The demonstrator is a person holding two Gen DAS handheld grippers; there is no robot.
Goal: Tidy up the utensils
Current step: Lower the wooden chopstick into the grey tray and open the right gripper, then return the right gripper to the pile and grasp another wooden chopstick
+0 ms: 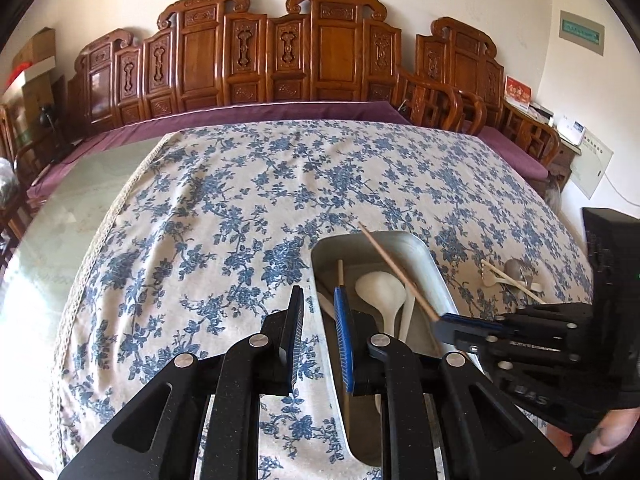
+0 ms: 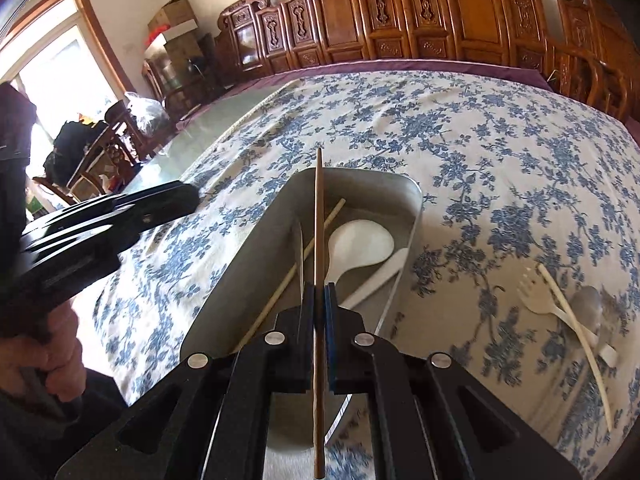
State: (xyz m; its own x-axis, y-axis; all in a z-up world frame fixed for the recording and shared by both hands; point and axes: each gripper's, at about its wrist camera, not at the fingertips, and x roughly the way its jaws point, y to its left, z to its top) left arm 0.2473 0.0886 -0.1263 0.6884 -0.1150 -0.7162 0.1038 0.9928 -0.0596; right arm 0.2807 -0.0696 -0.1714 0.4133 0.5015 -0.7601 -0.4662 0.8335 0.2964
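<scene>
Clamped between the closed pads of the right gripper [image 2: 319, 300], a brown chopstick [image 2: 318, 216] hangs over the metal tray [image 2: 256, 240], which sits toward the table's near edge and already holds a pale chopstick [image 2: 316, 236] and a white ladle [image 2: 360, 244]. Placing this chopstick appears to be the step in hand; next it likely needs lowering flat, then release. Beside the tray's left rim, the left gripper [image 1: 320, 332] gapes wide, holding nothing. A fork [image 2: 536, 300] and spoon [image 2: 588, 304] wait on the cloth toward the right edge.
</scene>
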